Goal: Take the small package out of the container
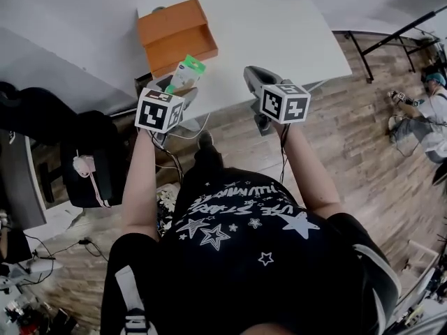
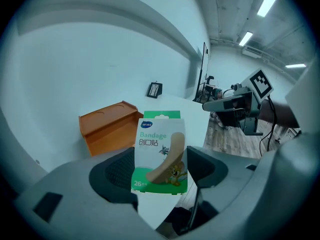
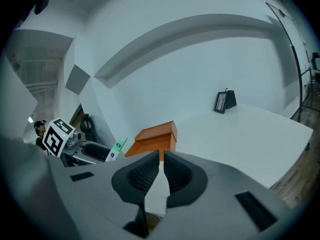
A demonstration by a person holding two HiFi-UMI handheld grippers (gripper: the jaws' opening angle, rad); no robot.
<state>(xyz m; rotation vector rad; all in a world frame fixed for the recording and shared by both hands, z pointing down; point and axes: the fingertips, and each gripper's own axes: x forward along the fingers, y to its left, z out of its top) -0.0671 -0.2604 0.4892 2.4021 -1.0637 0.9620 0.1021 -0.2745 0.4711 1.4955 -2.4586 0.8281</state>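
A small green and white bandage package (image 2: 160, 151) stands upright between the jaws of my left gripper (image 2: 160, 170), which is shut on its lower half. In the head view the package (image 1: 187, 72) sits just off the near edge of the orange open-top container (image 1: 174, 37), above the table's front edge. The container (image 2: 107, 126) lies behind the package, with nothing visible inside it. My right gripper (image 1: 253, 77) hovers to the right of the container (image 3: 155, 136), over the front of the table. Its jaws (image 3: 159, 160) are shut with nothing between them.
The white table (image 1: 279, 33) carries a small black stand (image 3: 223, 101) at its far side. A black chair (image 1: 91, 159) stands at the left, by the table's front corner. A person (image 1: 433, 110) sits on the wooden floor at the far right, near a black metal frame (image 1: 391, 37).
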